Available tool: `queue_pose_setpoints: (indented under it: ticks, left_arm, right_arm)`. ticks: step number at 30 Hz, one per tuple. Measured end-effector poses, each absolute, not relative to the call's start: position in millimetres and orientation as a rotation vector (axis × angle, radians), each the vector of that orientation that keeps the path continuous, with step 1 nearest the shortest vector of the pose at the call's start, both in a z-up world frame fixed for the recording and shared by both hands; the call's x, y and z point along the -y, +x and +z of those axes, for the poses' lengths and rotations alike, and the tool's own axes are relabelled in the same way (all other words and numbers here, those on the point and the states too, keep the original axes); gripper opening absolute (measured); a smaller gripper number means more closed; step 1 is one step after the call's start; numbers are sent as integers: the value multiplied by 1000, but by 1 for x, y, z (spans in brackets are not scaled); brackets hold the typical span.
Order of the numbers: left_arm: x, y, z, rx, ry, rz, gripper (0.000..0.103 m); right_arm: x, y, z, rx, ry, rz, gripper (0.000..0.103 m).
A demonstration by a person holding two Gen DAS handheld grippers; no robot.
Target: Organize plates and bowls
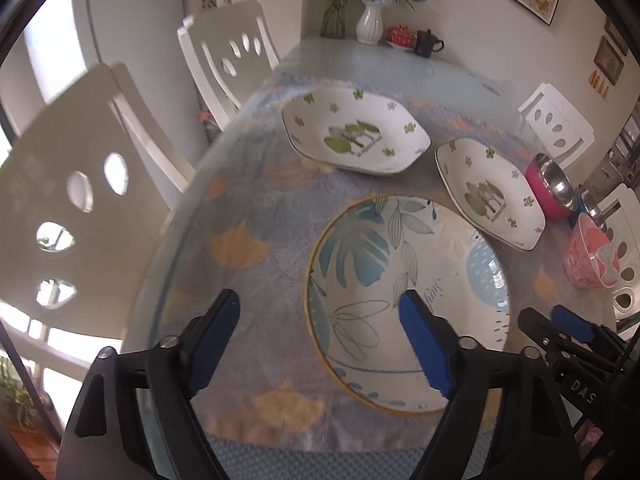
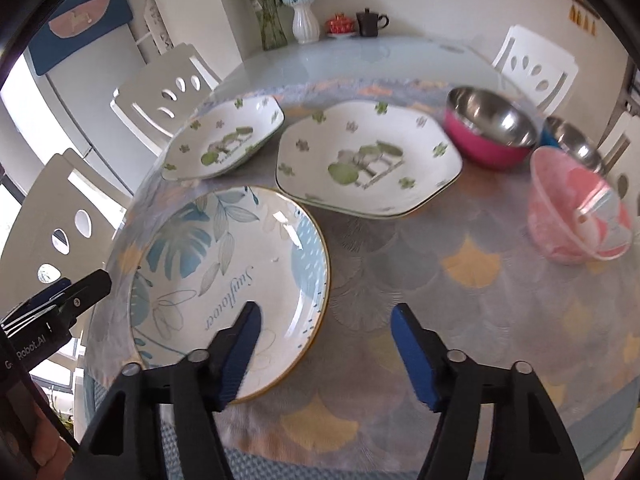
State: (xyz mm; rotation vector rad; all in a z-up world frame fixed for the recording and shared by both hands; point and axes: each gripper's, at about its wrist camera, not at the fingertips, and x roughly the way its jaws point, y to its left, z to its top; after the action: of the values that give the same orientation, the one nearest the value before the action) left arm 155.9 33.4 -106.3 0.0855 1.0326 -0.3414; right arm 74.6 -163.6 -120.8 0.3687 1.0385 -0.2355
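Observation:
A round leaf-print plate (image 1: 408, 292) (image 2: 228, 280) lies near the table's front edge. Two white hexagonal plates with green motifs lie behind it, one far left (image 1: 356, 132) (image 2: 224, 140), one right (image 1: 486, 192) (image 2: 368, 160). A pink steel bowl (image 1: 550, 188) (image 2: 490, 132), a blue steel bowl (image 2: 572, 140) and a pink patterned bowl (image 1: 592, 254) (image 2: 580, 208) stand at the right. My left gripper (image 1: 320, 324) is open and empty, straddling the round plate's left rim. My right gripper (image 2: 326, 328) is open and empty above that plate's right rim; it also shows in the left wrist view (image 1: 548, 320).
White chairs (image 1: 80, 200) (image 2: 536, 68) stand around the table. A vase of flowers (image 1: 370, 20) (image 2: 306, 20), a red dish (image 2: 340, 24) and a dark teapot (image 1: 428, 42) (image 2: 370, 22) stand at the table's far end. A patterned cloth (image 2: 460, 280) covers the table.

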Motion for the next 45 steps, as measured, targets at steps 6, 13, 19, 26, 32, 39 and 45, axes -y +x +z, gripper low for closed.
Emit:
queue_pose_setpoints:
  ticks: [6,13,19,26,32,39,45]
  left_arm:
    - [-28,173,-143,-1125,64,-391,49]
    - [-35,178,-165,-1184,5,-422,20]
    - [-35,180,-166,-1180,-22,-448,20]
    - [-42,183,-170,-1170,-31,-564,20]
    - [-41,170,-162,-1124,12,-581,20]
    - [-47,158,-150,-1091,4,-586,20]
    - [-59,146,-138,-1054,4,-570,20]
  right_arm:
    - [173,93,-152,-1088,424,-227,40]
    - [175,97,-169,-1103,474,-186,28]
    - [168,105,-173,-1097,477,-148,23]
    - [167,102,-173,-1079,442,-97,23]
    - [164,94,-164,-1060,380,-82,23]
    - [161,85,-153,-1050,349,-53,23]
    - [147,75,-140,-1026,320,-25,23]
